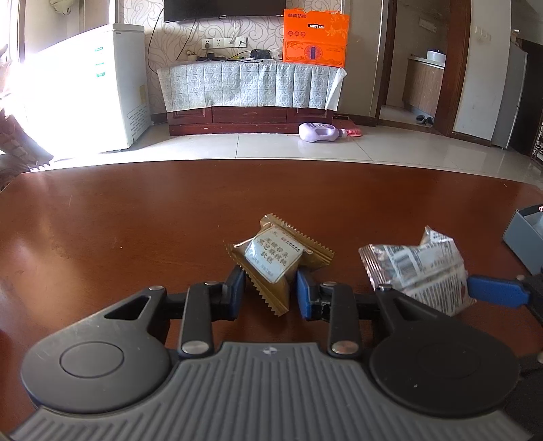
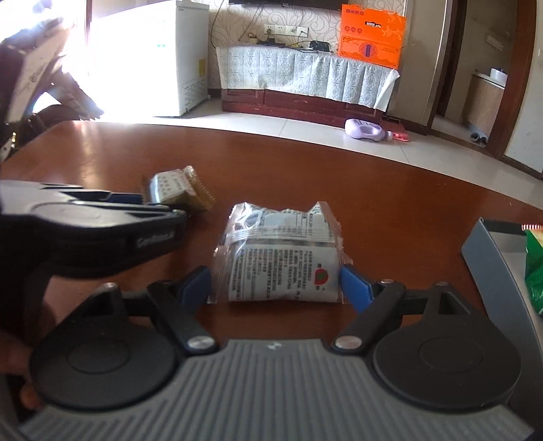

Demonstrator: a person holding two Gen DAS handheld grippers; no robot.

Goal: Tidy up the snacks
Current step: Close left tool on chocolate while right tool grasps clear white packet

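Sunlit window [image 1: 20, 68] glares white — grey box [image 2: 488, 271] cut off.

This is looking like a home living room. A dark television [image 1: 222, 10] is hanging on patterned wallpaper above a low wooden cabinet [image 1: 251, 117], which is wearing a pale cloth [image 1: 247, 84] and carrying an orange gift box [image 1: 315, 39]. A white chest freezer [image 1: 101, 84] is standing beside a glaring window. A purple bottle [image 1: 317, 131] is lying on the tiled floor, and slippers [image 1: 425, 119], probably, are sitting in a doorway.
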